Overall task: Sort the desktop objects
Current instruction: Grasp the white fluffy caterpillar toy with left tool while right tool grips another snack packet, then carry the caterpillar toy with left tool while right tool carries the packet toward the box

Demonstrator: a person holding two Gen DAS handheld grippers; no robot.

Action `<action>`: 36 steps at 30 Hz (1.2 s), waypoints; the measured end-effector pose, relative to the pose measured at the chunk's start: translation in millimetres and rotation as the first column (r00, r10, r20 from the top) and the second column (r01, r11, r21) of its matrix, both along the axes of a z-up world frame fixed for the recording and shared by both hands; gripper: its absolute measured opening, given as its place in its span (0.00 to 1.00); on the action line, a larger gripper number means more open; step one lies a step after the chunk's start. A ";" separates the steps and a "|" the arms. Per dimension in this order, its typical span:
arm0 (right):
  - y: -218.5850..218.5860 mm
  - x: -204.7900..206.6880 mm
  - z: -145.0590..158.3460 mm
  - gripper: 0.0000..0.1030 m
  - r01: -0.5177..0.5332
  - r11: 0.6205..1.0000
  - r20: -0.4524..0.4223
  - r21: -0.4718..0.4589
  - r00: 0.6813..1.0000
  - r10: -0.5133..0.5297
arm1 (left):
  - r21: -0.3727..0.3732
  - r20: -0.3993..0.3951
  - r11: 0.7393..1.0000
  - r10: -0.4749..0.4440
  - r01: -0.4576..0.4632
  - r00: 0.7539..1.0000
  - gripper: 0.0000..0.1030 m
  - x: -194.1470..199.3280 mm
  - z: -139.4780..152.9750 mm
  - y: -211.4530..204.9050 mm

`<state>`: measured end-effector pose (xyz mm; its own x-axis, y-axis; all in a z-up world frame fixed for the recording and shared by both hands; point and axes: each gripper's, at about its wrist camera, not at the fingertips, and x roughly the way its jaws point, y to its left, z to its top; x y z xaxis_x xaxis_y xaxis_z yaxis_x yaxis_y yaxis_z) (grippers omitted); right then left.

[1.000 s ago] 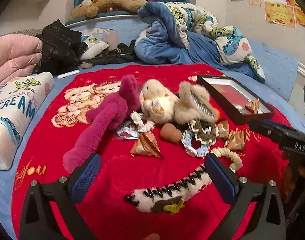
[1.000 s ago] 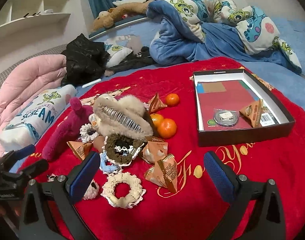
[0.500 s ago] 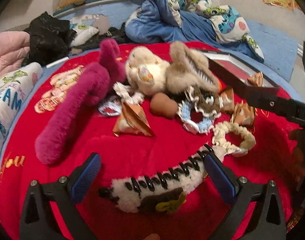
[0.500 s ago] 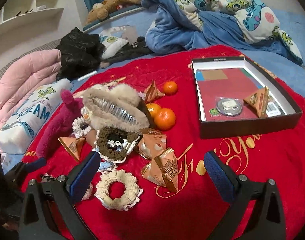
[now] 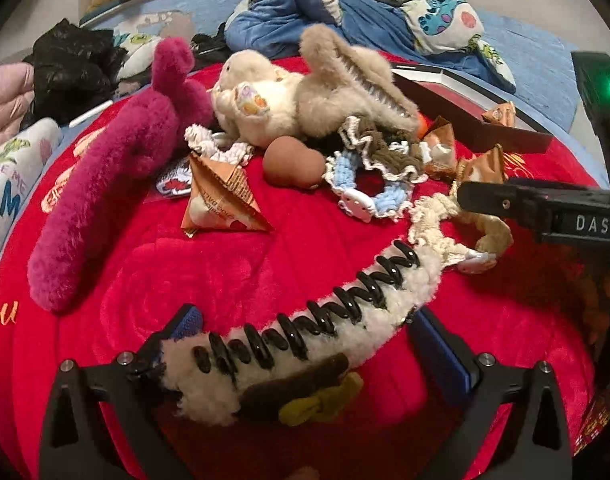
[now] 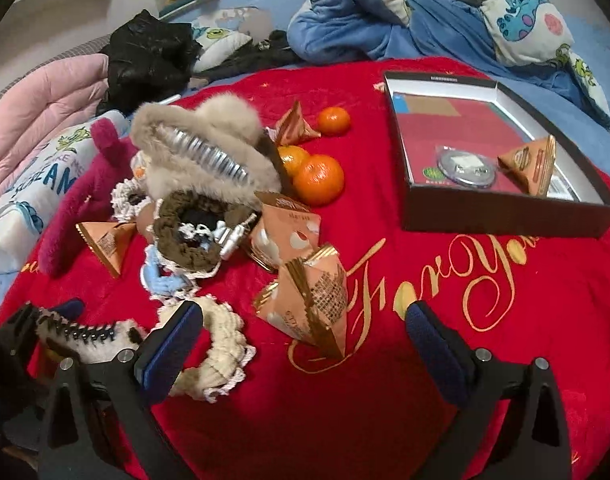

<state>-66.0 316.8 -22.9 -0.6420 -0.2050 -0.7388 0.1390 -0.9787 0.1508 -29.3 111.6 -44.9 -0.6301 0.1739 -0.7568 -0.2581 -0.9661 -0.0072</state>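
Straddling the white fleece hair claw [image 5: 305, 336], the left gripper [image 5: 305, 344] stands spread; the right gripper [image 6: 305, 336] hovers spread over the red blanket [image 6: 385, 400]

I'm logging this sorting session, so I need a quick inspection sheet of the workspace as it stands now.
Surface: red plush blanket with gold lettering, spread on a bed.
Job's things: white fluffy hair claw between the left tongs; triangular snack packet ahead of the right tongs; black box holding another packet and a round tin.
Clutter: scrunchies, oranges, magenta plush, beige fur claw.
Grippers: left tongs open around the white claw; right tongs open, empty.
Cables: nothing seen.
Surroundings: blue bedding, pink quilt, black bag.
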 end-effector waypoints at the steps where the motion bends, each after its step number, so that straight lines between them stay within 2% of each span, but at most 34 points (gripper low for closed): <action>1: -0.1 -1.2 -1.5 0.98 0.003 1.000 0.006 0.003 1.000 -0.003 | -0.005 0.005 1.000 0.002 -0.002 1.000 1.00 -1.4 -0.4 0.7; 6: -2.0 -3.7 -5.2 0.97 0.003 1.000 0.010 0.022 1.000 -0.003 | -0.041 0.023 0.999 0.006 -0.005 1.000 1.00 -8.2 -2.2 6.4; 12: -3.6 -0.8 -3.9 0.81 -0.004 0.999 0.000 0.033 1.000 0.004 | -0.024 0.039 1.000 0.000 0.001 0.999 1.00 -12.5 -1.4 2.6; 14: -4.7 -1.2 -3.6 0.74 -0.004 0.999 -0.002 0.043 1.000 0.004 | -0.018 0.042 1.000 0.000 0.001 0.999 1.00 -13.2 -0.9 1.3; 16: -4.4 -1.7 -4.0 0.53 0.017 0.997 -0.003 0.069 1.000 -0.017 | -0.006 0.041 1.000 -0.003 0.003 0.999 0.98 -13.6 0.4 1.2; 18: -2.6 -1.7 -4.6 0.43 0.034 0.996 -0.003 0.077 0.999 -0.034 | 0.001 0.034 1.000 0.002 -0.002 0.999 0.94 -12.7 0.1 3.0; 20: -0.6 -1.8 -3.8 0.40 0.033 0.997 -0.004 0.068 0.999 -0.032 | 0.014 0.023 1.000 0.013 -0.013 1.000 0.89 -12.3 1.2 0.3; 23: -1.4 0.0 -3.4 0.39 0.030 0.996 -0.009 0.078 1.000 -0.030 | 0.026 0.008 0.999 0.027 -0.027 1.000 0.77 -10.9 3.6 -2.9; 24: -2.0 0.4 -3.1 0.39 0.030 0.996 -0.010 0.081 1.000 -0.029 | 0.027 -0.004 0.999 0.034 -0.034 0.999 0.67 -9.6 5.1 -4.9; 30: -3.1 1.8 -2.5 0.38 0.027 0.996 -0.013 0.083 1.000 -0.026 | 0.023 -0.034 0.999 0.036 -0.035 0.999 0.57 -5.4 8.8 -7.4; 32: -3.3 2.4 -1.7 0.38 0.026 0.996 -0.016 0.084 1.000 -0.025 | 0.015 -0.048 0.999 0.045 -0.045 0.998 0.37 -2.7 10.2 -10.0; 33: -3.3 2.8 -1.5 0.37 0.026 0.996 -0.017 0.083 1.000 -0.024 | 0.009 -0.055 0.998 0.058 -0.058 0.997 0.14 0.7 11.3 -10.6; 36: -2.6 3.6 -0.4 0.35 0.022 0.997 -0.021 0.077 1.000 -0.020 | 0.037 -0.038 0.998 0.057 -0.056 0.998 0.08 -0.3 11.8 -17.5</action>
<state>-62.4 314.2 -23.3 -0.6605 -0.1343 -0.7387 0.1204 -0.9901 0.0723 -29.6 94.1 -33.1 -0.6686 0.1637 -0.7254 -0.2036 -0.9785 -0.0332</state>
